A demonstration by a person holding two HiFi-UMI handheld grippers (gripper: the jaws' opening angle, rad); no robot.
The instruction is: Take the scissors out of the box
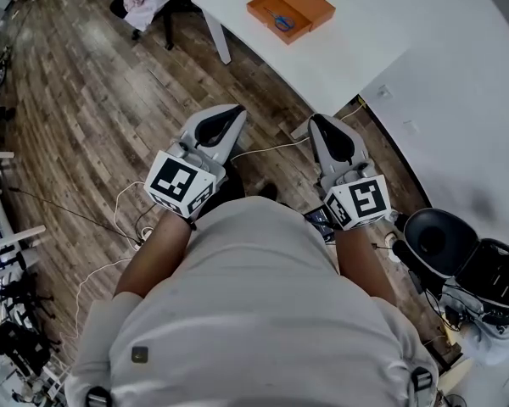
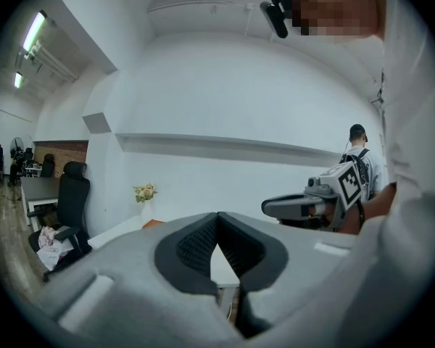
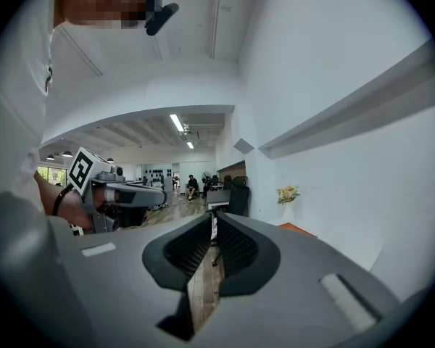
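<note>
The wooden floor [image 1: 93,100] fills most of your head view, and the white table [image 1: 348,49] sits at one o'clock, well apart from you, so the whole reach lies ahead. On it, at twelve o'clock near its front edge, the orange box [image 1: 305,0] lies open, and the scissors [image 1: 281,21] show as a small blue shape in its nearer half; they look untouched. Your left gripper [image 1: 227,119] points toward eleven o'clock with its jaws closed tip to tip and nothing between them. Your right gripper [image 1: 324,127] points toward twelve o'clock, its jaws only a crack apart, also empty. That is my first worry: arrive like this and neither gripper will fit around the scissors, and a closed tip would likely shove them deeper into the box or push the light box along the table. Open one gripper well before you reach the rim. The box may also lift or slide when you pull the scissors out, since nothing pins it, so consider steadying its wall with the other gripper. Lower down, a white cable [image 1: 271,148] trails across the floor at twelve o'clock just past your grippers, and a black chair [image 1: 437,240] stands at four o'clock; stepping forward carelessly could snag a foot on either.
</note>
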